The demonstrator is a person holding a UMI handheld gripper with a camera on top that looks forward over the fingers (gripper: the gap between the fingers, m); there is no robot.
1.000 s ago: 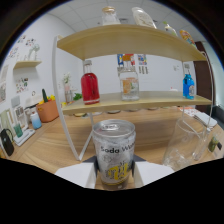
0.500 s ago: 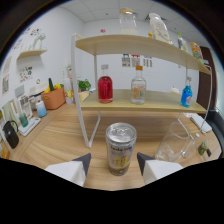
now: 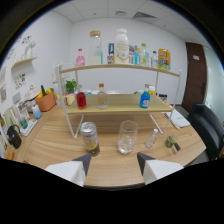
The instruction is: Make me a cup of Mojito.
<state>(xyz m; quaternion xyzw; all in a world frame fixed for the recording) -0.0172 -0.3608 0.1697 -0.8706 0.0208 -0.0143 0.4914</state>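
Fingers of the white two-finger gripper (image 3: 114, 162) stand apart with nothing between them, hanging over the pale wooden table (image 3: 55, 142). Beyond the left finger stands a silver soda can with a yellow label (image 3: 90, 137), upright on the table and free of the gripper. Just beside it, beyond the right finger, sits a clear glass tumbler (image 3: 127, 136) (something pale lies in its bottom, too small to tell). Behind both rises a two-tier wooden shelf on white legs (image 3: 120, 106), its lower board carrying a red-filled bottle (image 3: 81, 99), a clear bottle (image 3: 101, 96) and a blue bottle (image 3: 145, 99)
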